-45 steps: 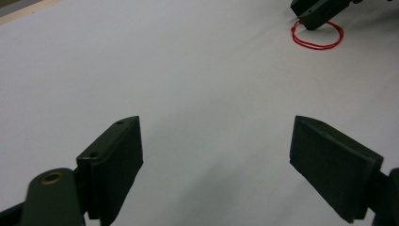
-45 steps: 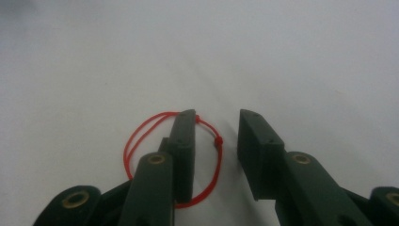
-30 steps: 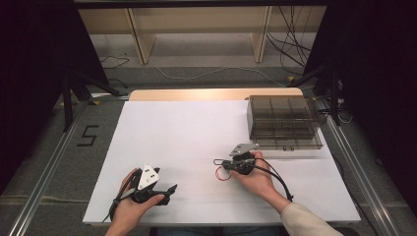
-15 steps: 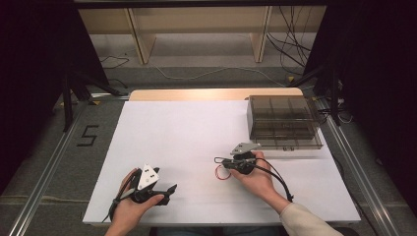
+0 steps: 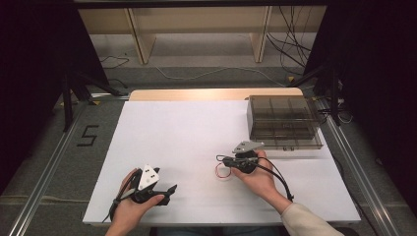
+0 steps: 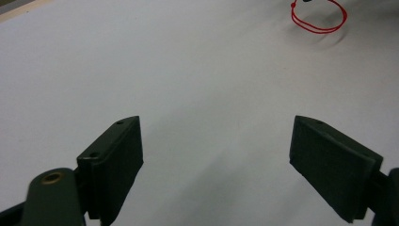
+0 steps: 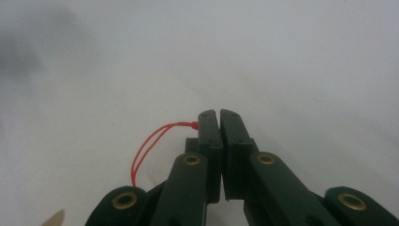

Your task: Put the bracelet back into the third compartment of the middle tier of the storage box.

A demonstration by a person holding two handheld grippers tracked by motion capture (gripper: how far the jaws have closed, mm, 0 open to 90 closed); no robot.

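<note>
A thin red string loop (image 5: 223, 171) lies on the white sheet (image 5: 187, 128) just left of my right gripper (image 5: 220, 158). In the right gripper view the right gripper (image 7: 219, 115) is shut, with the knotted end of the red string (image 7: 151, 141) pinched at the jaw tips and the rest trailing down to the left. My left gripper (image 5: 169, 192) rests near the front edge of the sheet, held in a hand. In its own view the left gripper (image 6: 216, 155) stands wide open over bare sheet, with the red string (image 6: 316, 31) far off at the upper right.
A smoky clear box (image 5: 282, 120) with several compartments, lid closed, stands at the back right of the sheet, just beyond the right hand. A wooden table edge (image 5: 211, 93) runs along the far side. Cables trail from both grippers towards the person.
</note>
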